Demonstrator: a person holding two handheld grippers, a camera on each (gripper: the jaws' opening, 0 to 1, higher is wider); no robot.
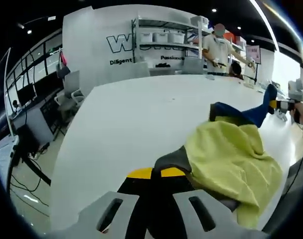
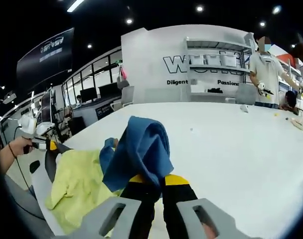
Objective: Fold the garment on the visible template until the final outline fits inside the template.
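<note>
1. Black jaws with yellow tips of the left gripper sit nearest in the left gripper view, closed together on a dark grey edge of the garment.
2. Yellow-green fabric garment with blue and dark grey parts lies bunched on the white table, toward the right side in that view.
3. Right gripper, same black and yellow build, is pinched shut on a blue part of the garment and holds it raised above the table top; the yellow-green body hangs down to its left in the right gripper view.
4. Left gripper view catches the right gripper at far right with the blue cloth pulled up to it; right gripper view catches the left gripper at far left, in a hand.
5. No template outline can be made out under the cloth in either view.
6. Progress: early. Both ends are gripped but the garment is crumpled, with no neat fold visible. Left to do, as judged: spread it flat, fold, fit within the template.
7. Person stands at shelving beyond the table.
</note>
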